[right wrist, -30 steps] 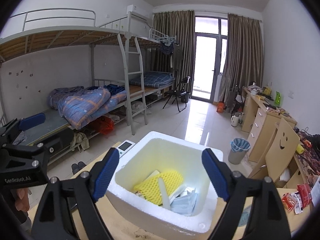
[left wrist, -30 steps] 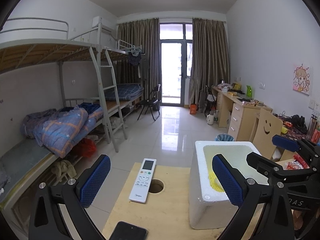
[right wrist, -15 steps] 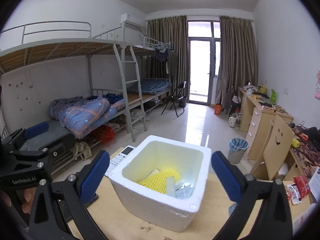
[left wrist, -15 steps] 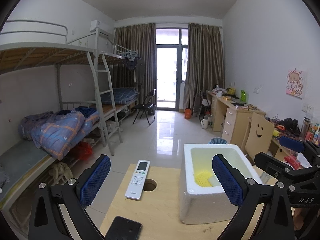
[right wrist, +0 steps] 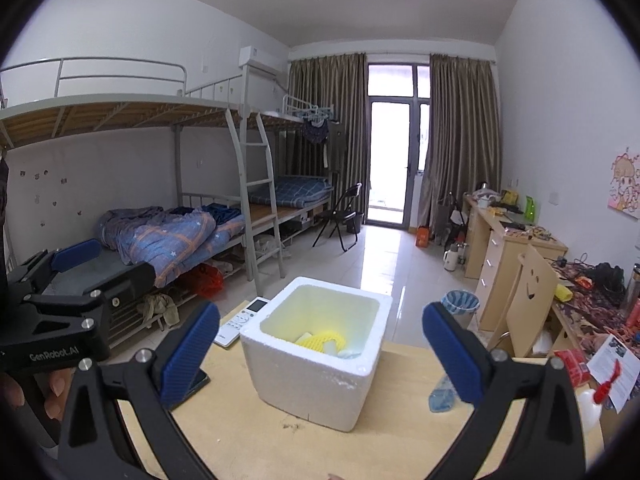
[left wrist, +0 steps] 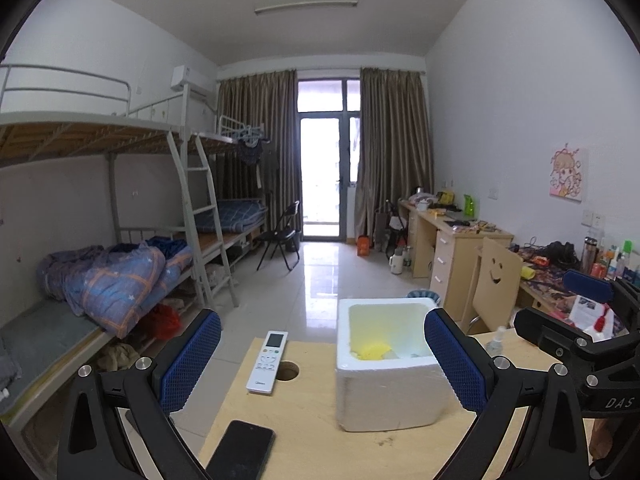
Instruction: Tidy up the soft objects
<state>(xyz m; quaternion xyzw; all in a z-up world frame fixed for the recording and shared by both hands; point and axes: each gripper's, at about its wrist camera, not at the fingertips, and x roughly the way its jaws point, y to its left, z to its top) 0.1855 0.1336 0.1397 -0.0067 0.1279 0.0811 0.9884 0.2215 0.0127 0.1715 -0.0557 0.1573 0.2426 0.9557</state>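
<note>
Blue pads of the right gripper (right wrist: 320, 356) stand as wide apart as they go, and nothing is between them; a second ago they were narrower and right over the foam box (right wrist: 320, 356), so it seems a piece was just let go there. The left gripper (left wrist: 322, 364) is wide as well and empty, as it was a second ago. Both grippers have pulled back and risen a little, because the box now looks smaller and farther in both views, and more of the wooden table (left wrist: 304, 436) shows in front of it. Inside the box lie the yellow foam net (right wrist: 322, 340) and some pale soft pieces, hard to tell apart. On the table a blue soft thing (right wrist: 442, 394), maybe a mask, lies just beside the box on its right, still outside. The remote (left wrist: 267, 361) and the phone (left wrist: 240, 450) lie to the left of the box; they are hard things and, I judge, not part of the job. So one drop looks finished, and the blue thing is probably the next to go in.
</note>
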